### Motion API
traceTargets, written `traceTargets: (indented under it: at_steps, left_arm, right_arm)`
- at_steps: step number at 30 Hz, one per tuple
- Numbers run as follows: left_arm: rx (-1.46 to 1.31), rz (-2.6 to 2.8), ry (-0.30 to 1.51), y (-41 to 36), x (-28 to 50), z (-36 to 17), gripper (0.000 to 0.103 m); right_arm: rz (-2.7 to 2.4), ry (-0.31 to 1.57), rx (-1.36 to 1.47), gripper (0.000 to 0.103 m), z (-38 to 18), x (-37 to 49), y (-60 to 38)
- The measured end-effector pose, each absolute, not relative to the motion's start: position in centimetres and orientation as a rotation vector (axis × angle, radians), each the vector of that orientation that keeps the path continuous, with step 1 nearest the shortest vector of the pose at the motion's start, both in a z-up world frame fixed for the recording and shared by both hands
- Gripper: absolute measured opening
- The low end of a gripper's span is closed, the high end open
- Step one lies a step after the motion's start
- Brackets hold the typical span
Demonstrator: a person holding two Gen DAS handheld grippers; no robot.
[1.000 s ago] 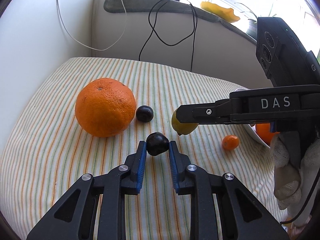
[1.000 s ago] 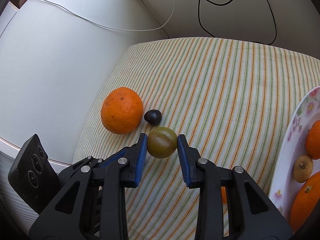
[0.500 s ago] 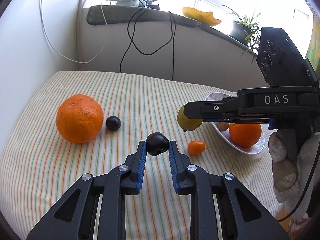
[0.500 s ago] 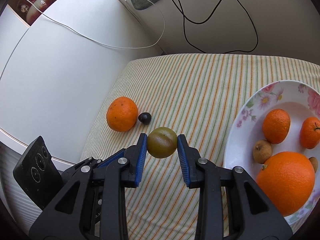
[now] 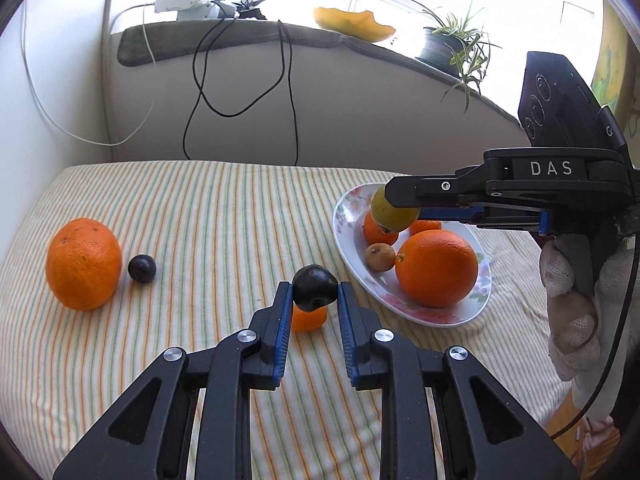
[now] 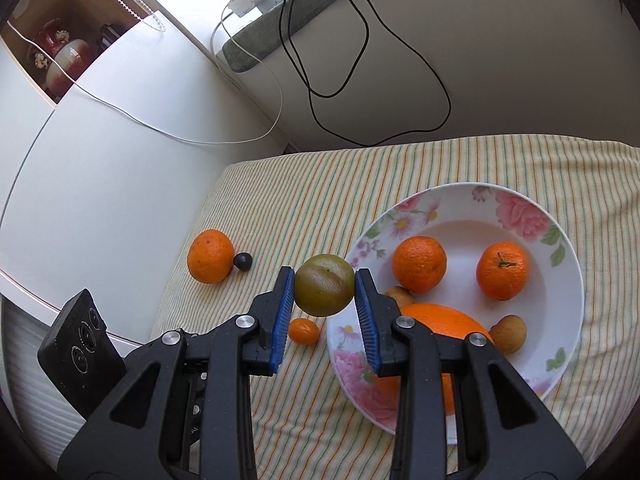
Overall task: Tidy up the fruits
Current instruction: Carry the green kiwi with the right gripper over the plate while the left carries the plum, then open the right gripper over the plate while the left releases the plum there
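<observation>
- I have my right gripper (image 6: 324, 290) pinching a green-yellow plum (image 6: 324, 285), held in the air over the near-left rim of the floral plate (image 6: 516, 210).
- My left gripper (image 5: 313, 300) clamps a dark plum (image 5: 314, 288) above the kumquat (image 5: 308, 318).
- Plated: five fruits.
- Left on the cloth: large orange (image 5: 83, 263), small dark plum (image 5: 141, 268), kumquat.

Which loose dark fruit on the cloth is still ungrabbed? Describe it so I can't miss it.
Start at the striped cloth and find the big orange lying alone, far from the floral plate. Right beside it sits the small dark plum, resting on the cloth, unlike the dark plum in the left gripper.
</observation>
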State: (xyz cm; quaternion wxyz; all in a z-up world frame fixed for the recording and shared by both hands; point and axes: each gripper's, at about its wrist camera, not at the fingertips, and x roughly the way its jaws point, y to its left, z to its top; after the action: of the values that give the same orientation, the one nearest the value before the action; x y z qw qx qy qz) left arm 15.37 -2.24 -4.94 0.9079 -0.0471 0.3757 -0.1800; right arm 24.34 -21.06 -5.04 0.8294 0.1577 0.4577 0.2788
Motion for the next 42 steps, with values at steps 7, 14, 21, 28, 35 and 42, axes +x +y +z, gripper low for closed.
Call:
traceTargets:
  at_steps: [7,14,21,28,35,42]
  left_arm:
    - [-0.082,-0.407,0.779,-4.6,16.0,-4.8,0.021]
    - [-0.069,-0.431,0.787,-6.2,16.4,-5.0,0.021]
    - [-0.065,-0.436,0.79,-6.8,16.7,-5.0,0.021]
    - [-0.061,-0.438,0.787,-7.3,17.0,-4.9,0.021]
    - [-0.057,-0.44,0.779,-7.7,17.1,-4.7,0.022]
    - [-0.063,-0.437,0.769,-7.6,16.9,-4.5,0.036]
  right_arm:
    - [0.54,0.952,0.353,0.032,-4.8,24.8,-24.9]
    - [0.488,0.942,0.343,0.032,-5.5,25.5,-26.4]
    - [0.464,0.933,0.327,0.032,-5.9,26.0,-27.2]
    - [0.451,0.929,0.322,0.032,-6.0,26.5,-27.2]
    - [0.451,0.933,0.317,0.033,-6.1,26.5,-26.9]
    - [0.449,0.951,0.328,0.034,-6.7,26.8,-27.0]
